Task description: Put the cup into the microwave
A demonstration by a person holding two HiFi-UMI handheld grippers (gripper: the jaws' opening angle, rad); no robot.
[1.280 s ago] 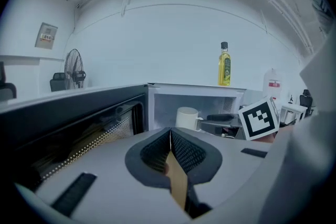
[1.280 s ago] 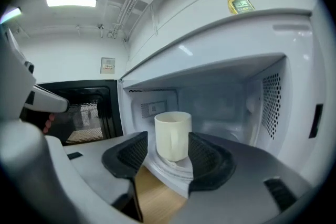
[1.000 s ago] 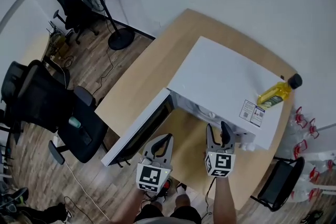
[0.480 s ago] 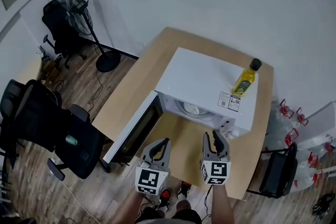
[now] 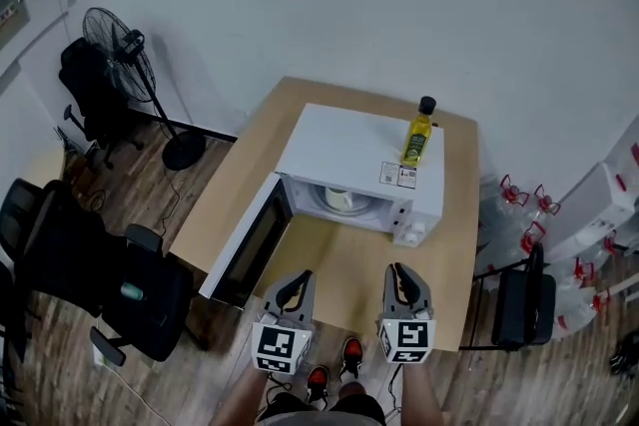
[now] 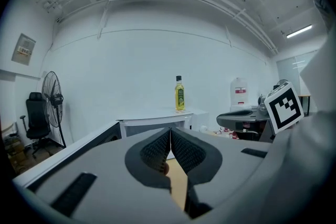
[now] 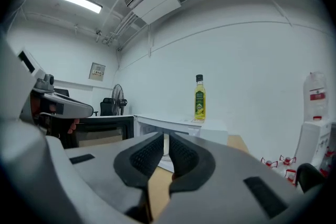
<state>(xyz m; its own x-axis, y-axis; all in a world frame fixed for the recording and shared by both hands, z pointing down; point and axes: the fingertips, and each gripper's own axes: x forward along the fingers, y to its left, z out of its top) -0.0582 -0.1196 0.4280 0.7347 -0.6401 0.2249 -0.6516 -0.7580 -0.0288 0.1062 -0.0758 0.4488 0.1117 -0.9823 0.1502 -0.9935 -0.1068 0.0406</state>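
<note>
A white cup (image 5: 339, 200) stands inside the white microwave (image 5: 349, 147), whose door (image 5: 250, 239) hangs open to the left. Both grippers are held back over the table's near edge, apart from the microwave. My left gripper (image 5: 303, 276) is shut with nothing in it; its pads meet in the left gripper view (image 6: 170, 131). On my right gripper (image 5: 396, 269) the jaws are closing. In the right gripper view (image 7: 165, 136) only a slim gap remains between them and it holds nothing.
A yellow oil bottle (image 5: 416, 137) stands on top of the microwave. The wooden table (image 5: 454, 244) has bare room in front of the oven. A fan (image 5: 120, 40) and black office chairs (image 5: 90, 264) stand at the left, another chair (image 5: 519, 309) at the right.
Both grippers have drawn back from the microwave toward the table's near edge. The right jaws went from wide apart to nearly together. The head view now takes in more of the room.
</note>
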